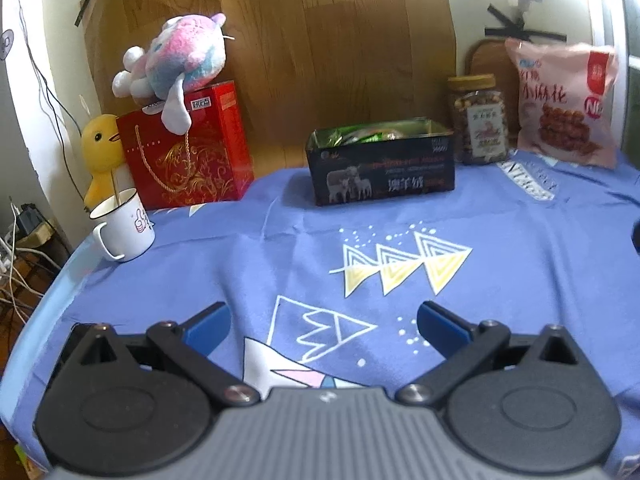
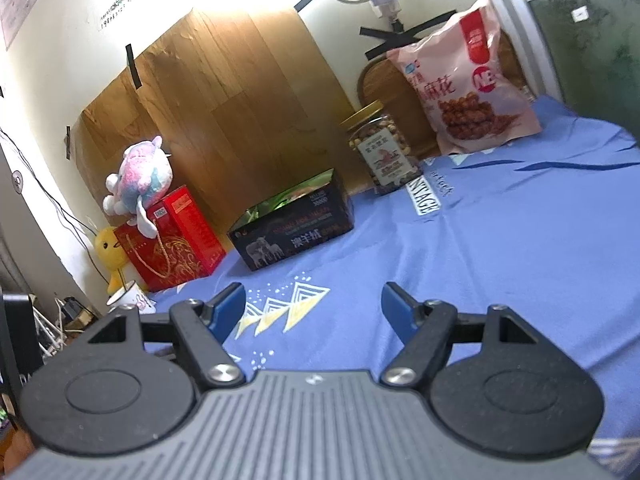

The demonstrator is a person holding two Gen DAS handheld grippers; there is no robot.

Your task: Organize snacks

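Note:
A black open box (image 1: 382,168) with green snack packets (image 1: 360,135) inside stands at the back middle of the blue cloth; it also shows in the right wrist view (image 2: 294,228). A clear jar of nuts (image 1: 478,120) (image 2: 382,148) and a pink snack bag (image 1: 564,100) (image 2: 464,80) stand to its right against the wall. My left gripper (image 1: 324,322) is open and empty, low over the cloth, well short of the box. My right gripper (image 2: 312,304) is open and empty, also above the cloth.
A red gift box (image 1: 188,148) with a plush toy (image 1: 180,64) on top, a yellow duck (image 1: 100,148) and a white mug (image 1: 122,226) stand at the back left. The blue patterned cloth (image 1: 500,280) covers the table. Cables hang off the left edge.

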